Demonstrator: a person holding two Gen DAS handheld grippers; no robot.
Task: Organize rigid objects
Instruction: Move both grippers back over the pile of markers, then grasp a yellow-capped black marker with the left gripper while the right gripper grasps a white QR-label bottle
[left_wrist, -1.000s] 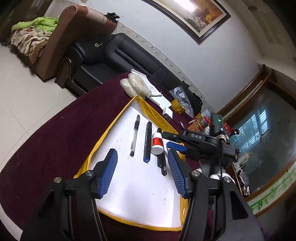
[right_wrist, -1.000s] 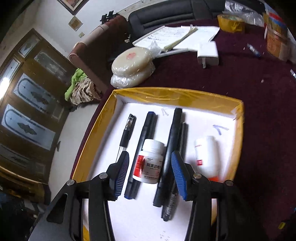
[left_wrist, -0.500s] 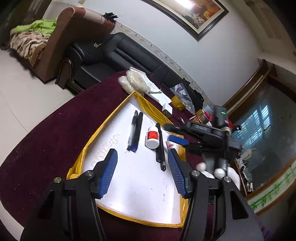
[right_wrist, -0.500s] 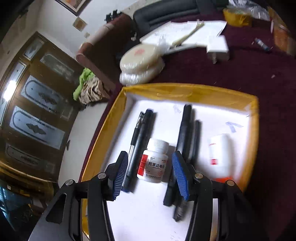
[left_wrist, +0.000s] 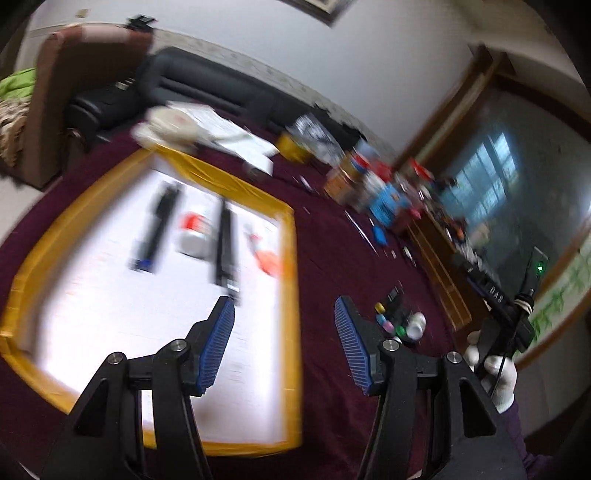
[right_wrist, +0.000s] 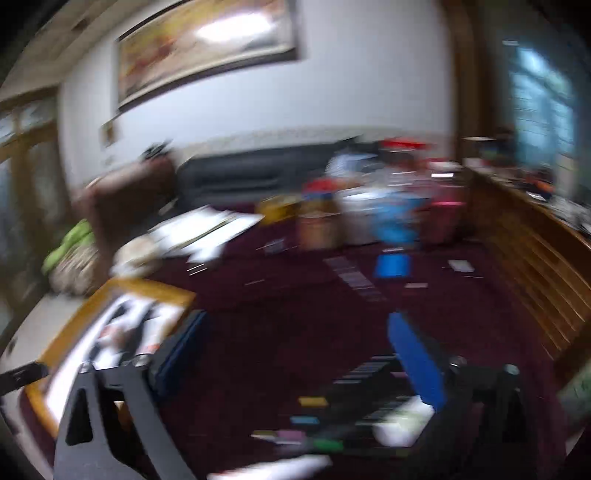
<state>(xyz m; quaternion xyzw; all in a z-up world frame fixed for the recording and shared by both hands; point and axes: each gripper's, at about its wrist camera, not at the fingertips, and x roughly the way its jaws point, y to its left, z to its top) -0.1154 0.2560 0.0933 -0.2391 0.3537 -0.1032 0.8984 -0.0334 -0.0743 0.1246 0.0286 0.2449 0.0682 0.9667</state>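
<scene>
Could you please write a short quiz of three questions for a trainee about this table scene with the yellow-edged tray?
1. True or false: the left gripper holds a pen.
2. Multiple choice: where does the white bottle with the red label lie? A) on the dark red tablecloth outside the tray; B) in the tray, between dark pens; C) between the right gripper's fingers.
3. Short answer: what lies on the tablecloth to the right of the tray, near the left gripper's right finger?

Key
1. False; nothing is between its fingers.
2. B.
3. A small pile of items, some with coloured ends; blur hides what they are.
</scene>
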